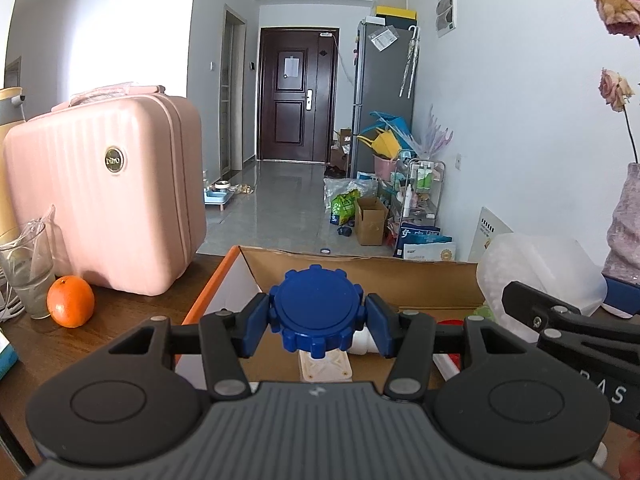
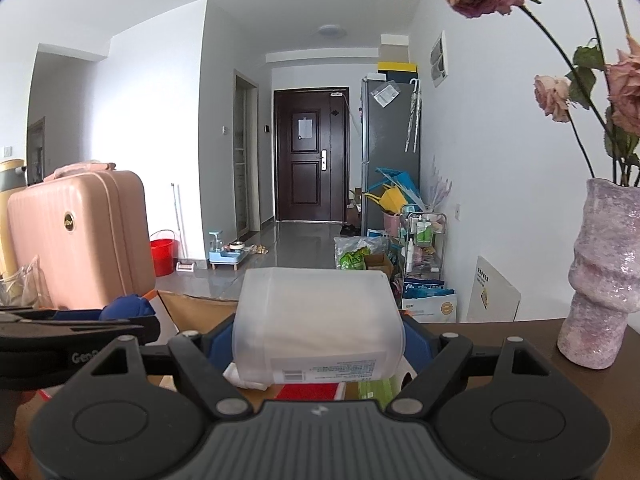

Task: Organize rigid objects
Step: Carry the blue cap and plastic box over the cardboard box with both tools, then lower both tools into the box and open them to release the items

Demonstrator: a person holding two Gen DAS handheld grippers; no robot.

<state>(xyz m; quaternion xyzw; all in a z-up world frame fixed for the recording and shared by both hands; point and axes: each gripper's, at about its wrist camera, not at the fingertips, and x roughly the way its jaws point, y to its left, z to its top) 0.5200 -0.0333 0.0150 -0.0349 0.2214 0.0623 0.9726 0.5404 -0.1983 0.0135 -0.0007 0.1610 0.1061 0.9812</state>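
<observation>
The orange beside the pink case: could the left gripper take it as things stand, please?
Probably not yet: the left gripper is shut on the blue cap above the cardboard box. The orange itself sits uncovered on the table.

Pink suitcase (image 1: 106, 196) beside an orange (image 1: 70, 301) — vase (image 2: 598, 276) (wilted roses) opposite

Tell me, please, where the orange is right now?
In the left wrist view, the orange sits on the wooden table's left side, beside a clear cup, before the pink suitcase.

Orange (image 1: 70, 301) before suitcase (image 1: 108, 196), left of cardboard box (image 1: 360, 276).
</observation>
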